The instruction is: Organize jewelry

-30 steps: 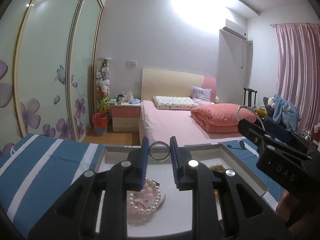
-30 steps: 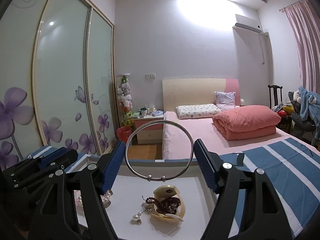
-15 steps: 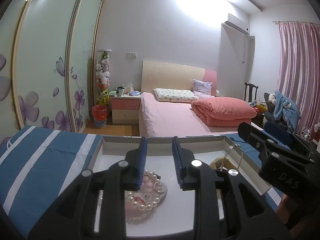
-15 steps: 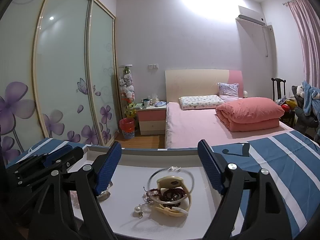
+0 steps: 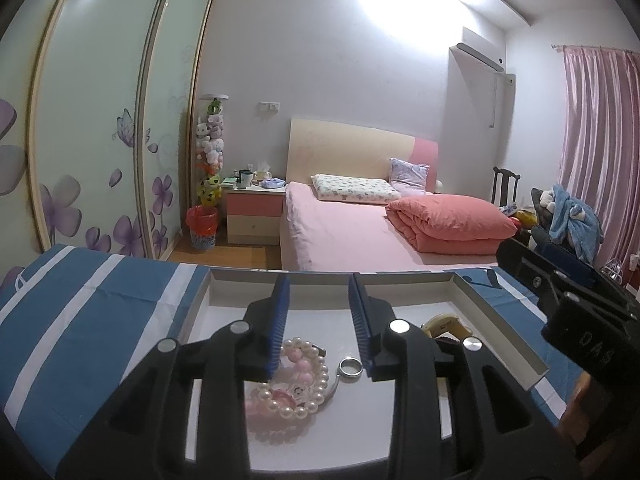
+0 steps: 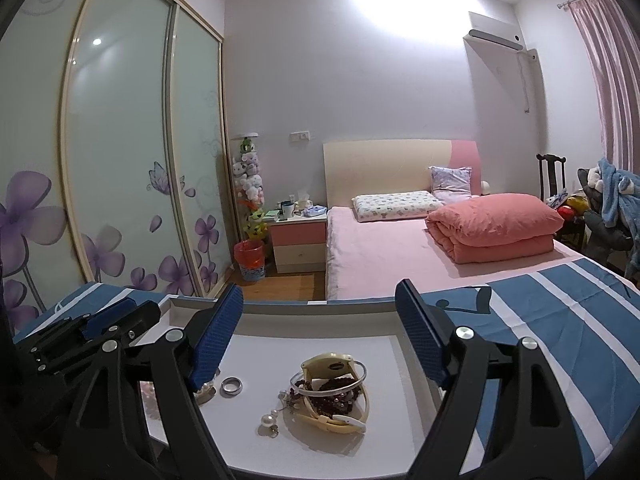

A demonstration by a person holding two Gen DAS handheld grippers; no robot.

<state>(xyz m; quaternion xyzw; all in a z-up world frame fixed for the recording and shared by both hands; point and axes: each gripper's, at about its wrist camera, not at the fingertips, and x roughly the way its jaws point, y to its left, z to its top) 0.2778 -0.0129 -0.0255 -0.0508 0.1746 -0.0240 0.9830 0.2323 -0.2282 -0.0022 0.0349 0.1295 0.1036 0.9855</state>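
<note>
A shallow white tray (image 5: pixel 496 332) lies on a blue-and-white striped cloth. In it, a pearl and pink bead bracelet (image 5: pixel 296 384) lies under my left gripper (image 5: pixel 318 324), which is open and empty. A small silver ring (image 5: pixel 351 367) lies beside the pearls and shows in the right wrist view (image 6: pixel 231 385) too. My right gripper (image 6: pixel 320 340) is wide open and empty above a cream hair clip (image 6: pixel 332 396). A thin silver bangle (image 6: pixel 332 380) and dark beads (image 6: pixel 332 394) rest on the clip. A pearl earring (image 6: pixel 268 422) lies beside it.
The tray wall (image 6: pixel 320 307) rises along the far side. The striped cloth (image 6: pixel 560 340) spreads to both sides. Beyond stand a pink bed (image 6: pixel 400 248), a nightstand (image 6: pixel 298 240) and a sliding wardrobe (image 6: pixel 120 160). The left gripper's body (image 6: pixel 80 336) is at the left of the right wrist view.
The left gripper held the small ring, opened and let it fall into the tray. The right gripper held the silver bangle, opened wide and dropped it onto the hair clip.
</note>
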